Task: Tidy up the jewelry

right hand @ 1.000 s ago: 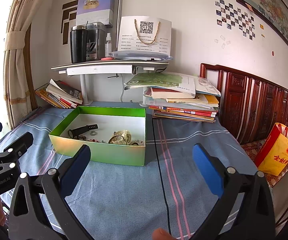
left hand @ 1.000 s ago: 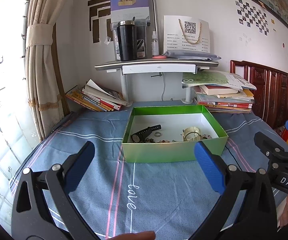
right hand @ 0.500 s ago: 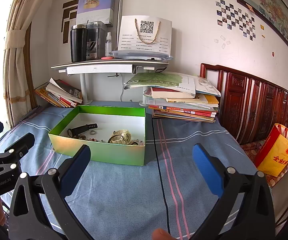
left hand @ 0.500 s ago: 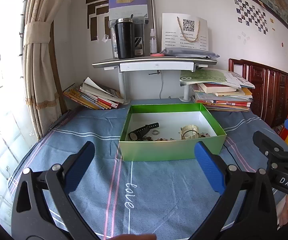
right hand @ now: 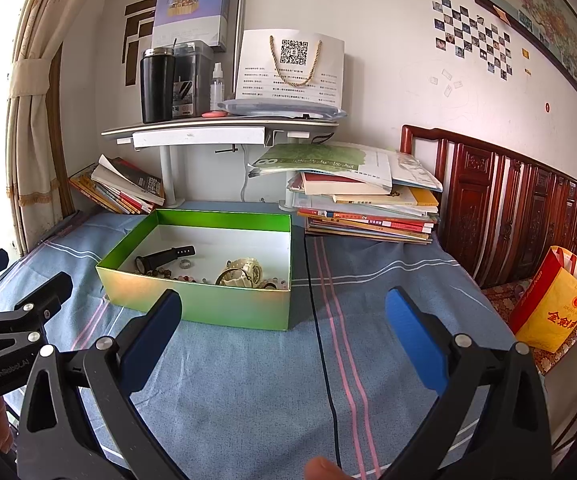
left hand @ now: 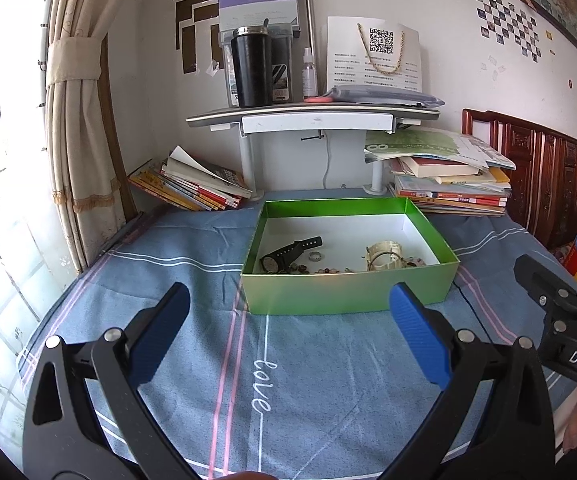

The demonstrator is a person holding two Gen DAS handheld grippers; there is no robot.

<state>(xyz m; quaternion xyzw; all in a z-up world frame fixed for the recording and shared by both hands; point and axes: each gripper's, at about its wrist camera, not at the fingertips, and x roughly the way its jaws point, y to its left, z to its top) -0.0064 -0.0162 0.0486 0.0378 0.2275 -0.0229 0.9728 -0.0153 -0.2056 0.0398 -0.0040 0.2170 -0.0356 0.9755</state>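
your left gripper (left hand: 288, 316) hangs with its fingers spread wide and holding nothing, short of the green box (left hand: 348, 292) on the blue striped bedcover (left hand: 192, 264); your right gripper (right hand: 282, 320) is just as wide and bare. all the jewelry lies inside the box, crowded toward its near wall. going left to right: the black watch (left hand: 288, 254) looks light with a soft, bendy strap, so pinch it across the strap beside the case. the small ring (left hand: 315, 256) is hard, tiny and likely to slip; take it across its band. the beaded strand (left hand: 320, 269) along the wall will sag, so lift from its middle. the cream watch (right hand: 244, 272) looks bulkier; grip its curved band, not the face.
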